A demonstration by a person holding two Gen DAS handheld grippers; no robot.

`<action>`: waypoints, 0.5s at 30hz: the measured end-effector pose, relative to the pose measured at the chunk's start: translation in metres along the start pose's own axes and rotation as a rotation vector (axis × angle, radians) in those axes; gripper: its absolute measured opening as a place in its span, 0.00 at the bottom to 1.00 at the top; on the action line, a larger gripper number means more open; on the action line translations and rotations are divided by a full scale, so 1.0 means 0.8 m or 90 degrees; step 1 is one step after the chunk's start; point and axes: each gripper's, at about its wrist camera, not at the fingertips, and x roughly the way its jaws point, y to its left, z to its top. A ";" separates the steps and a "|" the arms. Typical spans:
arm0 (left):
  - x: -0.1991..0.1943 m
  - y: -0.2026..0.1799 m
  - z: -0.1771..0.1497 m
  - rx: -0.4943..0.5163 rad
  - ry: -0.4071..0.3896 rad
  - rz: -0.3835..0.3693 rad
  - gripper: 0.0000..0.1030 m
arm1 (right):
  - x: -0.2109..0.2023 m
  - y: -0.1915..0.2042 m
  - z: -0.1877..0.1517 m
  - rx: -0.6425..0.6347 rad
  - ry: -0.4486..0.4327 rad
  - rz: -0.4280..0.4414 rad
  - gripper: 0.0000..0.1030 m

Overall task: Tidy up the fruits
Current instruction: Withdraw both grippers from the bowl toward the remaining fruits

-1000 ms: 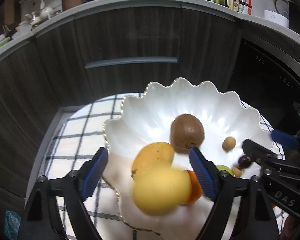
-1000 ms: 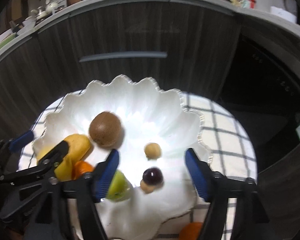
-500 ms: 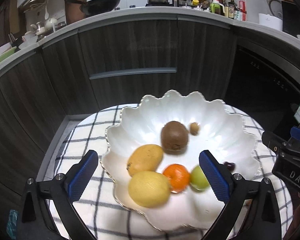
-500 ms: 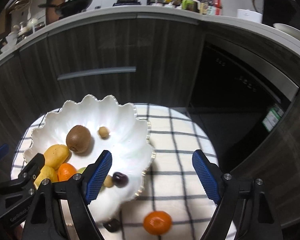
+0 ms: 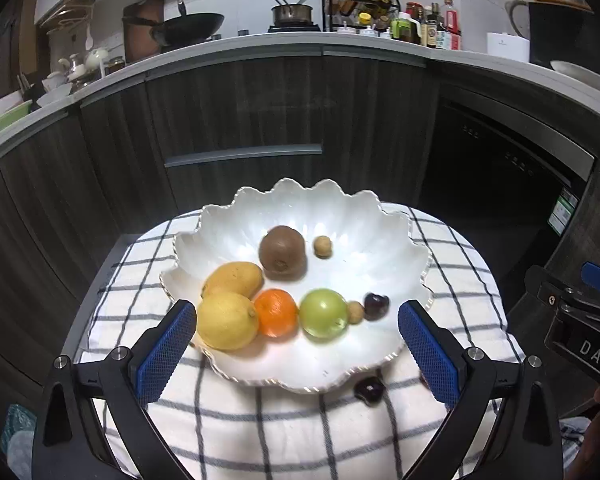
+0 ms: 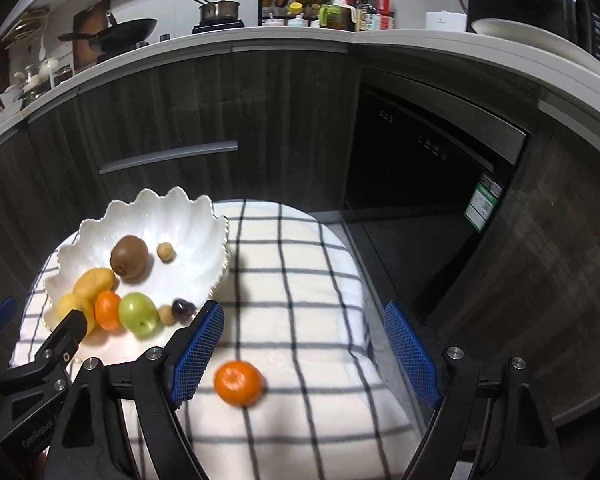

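1. Bowl: the white scalloped bowl [image 5: 340,220] sits on a checked cloth [image 5: 260,420]. It holds eight fruits.
2. Back of the bowl: kiwi [image 5: 282,253] near centre, one longan [image 5: 323,247] just beside it at 3 o'clock.
3. Front of the bowl: mango [image 5: 233,279] at 9 o'clock, then a row running left to right along the near side: lemon [image 5: 227,321], tangerine [image 5: 276,312], green plum [image 5: 324,317], a second longan [image 5: 355,312], dark cherry [image 5: 376,306].
4. Left on the cloth: a loose tangerine [image 6: 238,383] at 5 o'clock of the bowl, well apart from it.
5. Also left on the cloth: a loose cherry [image 5: 368,389] just outside the rim at 6 o'clock.
6. Left gripper [image 5: 298,354]: released, jaws spread wide and just been opening. Only the bowl's near edge shows between the pads, and nothing is held.
7. Right gripper [image 6: 300,352]: released too, jaws just been opening, empty. The loose tangerine lies on the cloth between its pads, closer to the left one, untouched.
8. Progress, my read: mostly done, two stragglers left. The right gripper looks lined up for the tangerine next; the cherry is small and round and may roll.
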 end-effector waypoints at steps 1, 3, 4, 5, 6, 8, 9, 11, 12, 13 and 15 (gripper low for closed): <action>-0.002 -0.004 -0.003 0.002 -0.001 0.001 0.99 | -0.003 -0.005 -0.005 0.001 -0.001 0.000 0.81; -0.009 -0.014 -0.012 0.010 -0.006 0.002 0.99 | -0.007 -0.013 -0.014 0.002 0.000 -0.002 0.81; -0.012 -0.018 -0.016 0.013 -0.008 0.002 0.99 | -0.008 -0.019 -0.020 0.004 0.003 -0.001 0.81; -0.014 -0.022 -0.021 0.014 -0.009 0.003 0.99 | -0.008 -0.022 -0.022 0.006 0.004 -0.001 0.81; -0.017 -0.025 -0.025 0.014 -0.011 0.004 0.99 | -0.009 -0.026 -0.027 0.008 0.006 -0.001 0.81; -0.020 -0.030 -0.036 0.010 -0.014 0.000 0.99 | -0.008 -0.034 -0.037 0.010 0.012 0.003 0.81; -0.021 -0.034 -0.044 0.012 -0.014 0.000 0.99 | -0.009 -0.038 -0.042 0.011 0.013 0.006 0.81; -0.020 -0.039 -0.054 0.017 -0.011 0.000 0.99 | -0.006 -0.042 -0.050 0.009 0.018 0.011 0.81; -0.017 -0.042 -0.060 0.019 -0.008 0.000 0.99 | -0.004 -0.044 -0.054 0.006 0.021 0.015 0.81; -0.015 -0.044 -0.064 0.020 -0.005 -0.001 0.98 | -0.003 -0.044 -0.057 0.003 0.022 0.017 0.81; -0.007 -0.049 -0.072 0.023 0.003 -0.001 0.93 | -0.001 -0.044 -0.062 -0.005 0.022 0.016 0.81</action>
